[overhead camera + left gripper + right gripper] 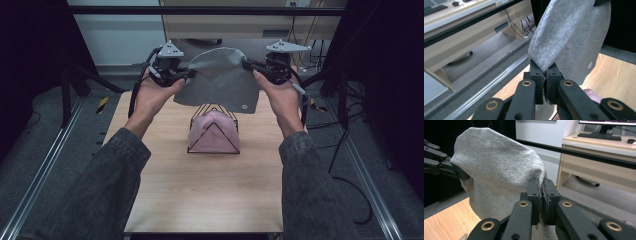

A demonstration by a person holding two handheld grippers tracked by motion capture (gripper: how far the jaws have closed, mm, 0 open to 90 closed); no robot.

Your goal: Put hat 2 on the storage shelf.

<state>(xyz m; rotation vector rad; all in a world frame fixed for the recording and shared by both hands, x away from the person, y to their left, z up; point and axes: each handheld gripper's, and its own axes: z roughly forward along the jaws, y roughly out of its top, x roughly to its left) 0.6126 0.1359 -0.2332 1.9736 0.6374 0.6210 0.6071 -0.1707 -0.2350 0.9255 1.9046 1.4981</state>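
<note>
Now, with your left gripper (186,75) and right gripper (248,65) each clamped tight on an edge of the grey cloth (220,80) hanging at upper centre of the high view, keep it taut and level, centring it over the wire rack (214,131) holding the pink cloth (214,127).

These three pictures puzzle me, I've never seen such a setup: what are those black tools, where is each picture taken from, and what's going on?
A person holds a hand tool with two black fingers in each hand. One picture looks down from above the wooden table; the other two come from cameras riding on the tools. The left gripper and the right gripper are each shut on an edge of a grey cloth, holding it spread in the air. Below it on the table stands a black wire rack with something pink inside.
</note>
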